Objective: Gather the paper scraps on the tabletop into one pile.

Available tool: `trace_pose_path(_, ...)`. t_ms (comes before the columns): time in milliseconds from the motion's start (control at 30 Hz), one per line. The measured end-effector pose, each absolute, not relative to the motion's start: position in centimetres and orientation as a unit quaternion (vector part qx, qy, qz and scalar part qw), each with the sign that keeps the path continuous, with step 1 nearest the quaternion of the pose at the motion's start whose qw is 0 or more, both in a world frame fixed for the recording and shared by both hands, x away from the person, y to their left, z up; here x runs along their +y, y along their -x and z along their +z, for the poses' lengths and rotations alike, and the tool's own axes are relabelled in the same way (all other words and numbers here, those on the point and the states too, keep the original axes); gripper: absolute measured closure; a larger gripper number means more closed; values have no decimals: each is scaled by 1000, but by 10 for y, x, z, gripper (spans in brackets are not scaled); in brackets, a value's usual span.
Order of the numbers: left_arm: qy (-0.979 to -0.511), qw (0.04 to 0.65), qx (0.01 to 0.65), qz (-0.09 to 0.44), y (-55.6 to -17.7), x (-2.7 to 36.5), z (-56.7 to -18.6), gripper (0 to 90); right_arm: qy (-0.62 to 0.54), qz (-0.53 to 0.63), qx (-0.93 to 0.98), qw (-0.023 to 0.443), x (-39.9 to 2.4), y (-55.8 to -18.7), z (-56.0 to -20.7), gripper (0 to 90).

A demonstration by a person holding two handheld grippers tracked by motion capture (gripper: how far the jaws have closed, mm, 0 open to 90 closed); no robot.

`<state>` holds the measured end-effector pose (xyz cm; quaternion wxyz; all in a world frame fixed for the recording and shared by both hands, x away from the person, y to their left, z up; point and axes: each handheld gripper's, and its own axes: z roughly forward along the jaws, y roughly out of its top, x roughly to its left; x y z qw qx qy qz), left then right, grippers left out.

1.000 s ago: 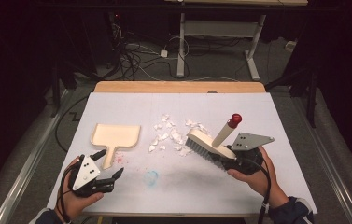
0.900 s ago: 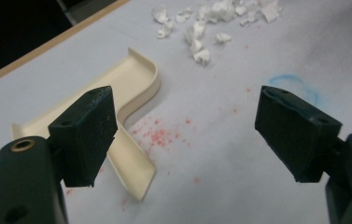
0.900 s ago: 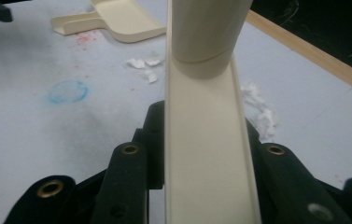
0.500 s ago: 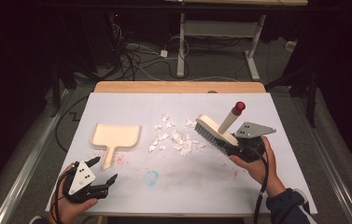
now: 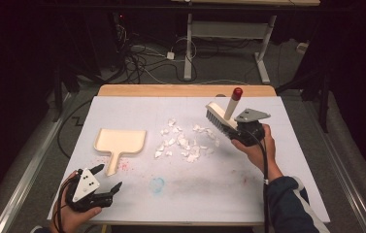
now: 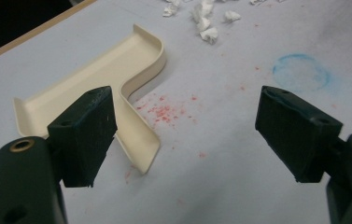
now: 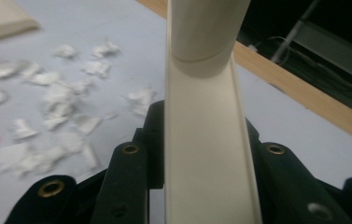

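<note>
1. Since the earlier frames, the right claw has carried the hand brush away from the person, toward the far right of the paper scraps; the left claw has kept its place near the bench's front-left edge.
2. Right claw: clenched on the brush's cream handle, bristles facing the scraps, red-tipped handle end tilted up and away.
3. Left claw: released, jaws wide apart, nothing between them; the left gripper view has the dustpan's handle just ahead of one jaw.
4. Dustpan: flat on the bench, left of the scraps, its handle pointing toward the person and the left claw.
5. Key relation: scraps lie between brush and dustpan, so a sweep would likely run right to left; the left claw is nearer to steady the pan.
</note>
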<state>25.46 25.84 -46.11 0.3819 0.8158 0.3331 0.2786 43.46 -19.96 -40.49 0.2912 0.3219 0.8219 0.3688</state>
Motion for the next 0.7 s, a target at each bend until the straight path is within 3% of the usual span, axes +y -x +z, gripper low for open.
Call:
trace_pose_path(367, -819, 385, 332, 266, -257, 257, -463, 196, -327, 284, 838, 331, -163, -482, -441, 682)
trace_pose_path(700, -824, 380, 332, 258, -255, 253, -466, 196, -277, 327, 856, 289, -147, -456, -451, 682)
